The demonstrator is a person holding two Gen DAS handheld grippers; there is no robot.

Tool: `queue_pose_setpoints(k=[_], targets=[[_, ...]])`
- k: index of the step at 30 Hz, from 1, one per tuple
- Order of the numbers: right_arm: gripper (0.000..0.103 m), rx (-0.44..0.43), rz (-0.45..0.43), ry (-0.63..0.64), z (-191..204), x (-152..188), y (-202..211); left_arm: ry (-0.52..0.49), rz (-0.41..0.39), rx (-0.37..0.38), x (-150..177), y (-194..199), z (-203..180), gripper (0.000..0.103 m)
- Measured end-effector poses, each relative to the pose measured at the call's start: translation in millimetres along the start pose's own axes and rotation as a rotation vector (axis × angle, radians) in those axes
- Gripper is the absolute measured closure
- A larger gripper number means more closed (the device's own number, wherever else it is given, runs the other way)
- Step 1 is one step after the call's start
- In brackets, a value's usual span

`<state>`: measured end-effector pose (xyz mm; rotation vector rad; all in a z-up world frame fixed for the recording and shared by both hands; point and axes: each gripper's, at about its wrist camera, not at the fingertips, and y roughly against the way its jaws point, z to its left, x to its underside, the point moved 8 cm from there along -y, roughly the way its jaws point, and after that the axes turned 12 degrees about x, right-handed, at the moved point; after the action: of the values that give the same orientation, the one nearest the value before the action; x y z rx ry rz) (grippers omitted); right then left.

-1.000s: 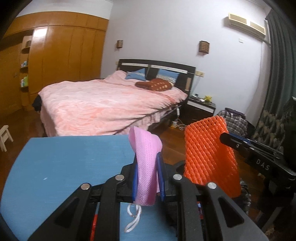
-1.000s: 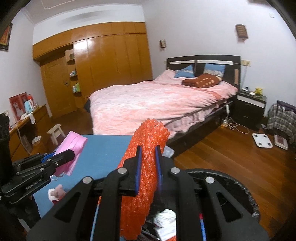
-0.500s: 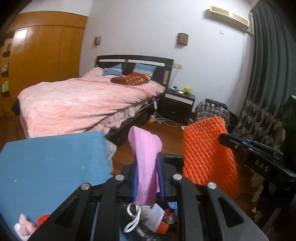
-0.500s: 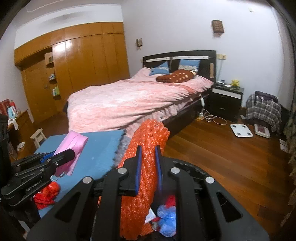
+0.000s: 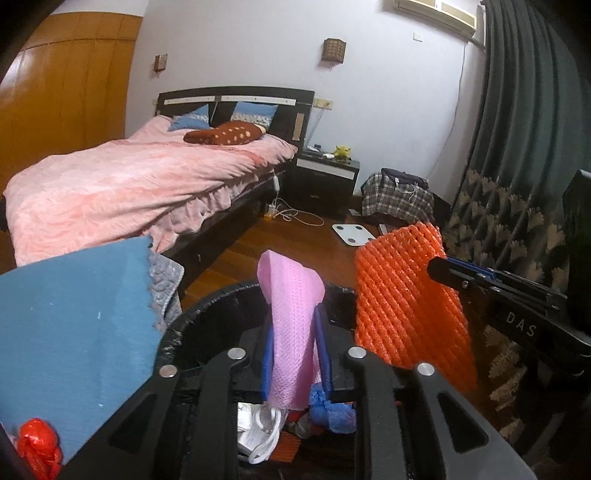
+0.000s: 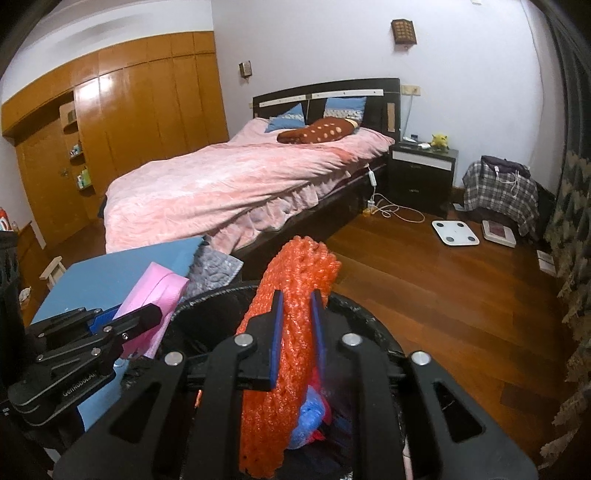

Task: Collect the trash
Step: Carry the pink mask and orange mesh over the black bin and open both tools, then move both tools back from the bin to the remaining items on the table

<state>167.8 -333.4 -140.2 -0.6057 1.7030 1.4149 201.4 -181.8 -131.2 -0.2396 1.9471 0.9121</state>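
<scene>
Two views, each with its own share of the room. Only from the left wrist: dark curtain point(image 5: 524, 122) at the right edge, a wall air conditioner point(image 5: 434, 13) above it, and a crumpled red scrap point(image 5: 37, 445) on the blue surface point(image 5: 74, 314) at lower left. Only from the right wrist: wooden wardrobe point(image 6: 122, 133) with open shelves, and a small stool point(image 6: 53, 267) on the floor. Shared by both: pink-covered bed point(image 6: 229, 184), nightstand point(image 6: 423, 173), white scale point(image 6: 454, 232) on the wood floor.

Both pointed forward and tilted downward, side by side over the black bin point(image 5: 207, 306), which stood just beside the blue surface with mixed trash inside.

Left gripper point(image 5: 293, 336) with jaws easing open, blue pads alongside the pink foam net point(image 5: 291, 314), which stood upright between them above the bin; whether the pads still pressed on it could not be told. Seen from the right wrist as a black linkage at lower left.

Right gripper point(image 6: 297, 328) likewise opening, the orange foam net point(image 6: 291, 332) between its blue pads, upper end poking above the fingers, lower end hanging into the bin over blue and red litter. From the left wrist, seen as a broad orange mesh sheet at the tip of the fingers.
</scene>
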Motion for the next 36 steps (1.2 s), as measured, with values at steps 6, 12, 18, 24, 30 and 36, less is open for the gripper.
queue_pose_setpoints(k=[6, 12, 18, 24, 30, 36], targets=[[0.066, 0.029, 0.020, -0.010, -9, 7, -6, 0.022, -0.001, -0.001, 2, 1, 5, 0.049], [0.012, 0.060, -0.020, -0.023, -12, 2, 0, 0.018, -0.050, -0.081, -4, 26, 23, 0.021], [0.006, 0.001, -0.057, -0.047, 6, -12, 10, 0.021, -0.110, -0.175, -12, 69, 50, 0.008], [0.005, -0.052, -0.090, -0.002, 54, -24, 23, 0.050, -0.150, -0.264, -9, 116, 80, 0.007], [0.005, -0.146, -0.088, 0.053, 111, -23, 30, 0.068, -0.170, -0.362, 3, 161, 109, 0.007], [0.005, -0.252, -0.079, 0.094, 169, -19, 37, 0.099, -0.173, -0.459, 23, 201, 142, 0.007]])
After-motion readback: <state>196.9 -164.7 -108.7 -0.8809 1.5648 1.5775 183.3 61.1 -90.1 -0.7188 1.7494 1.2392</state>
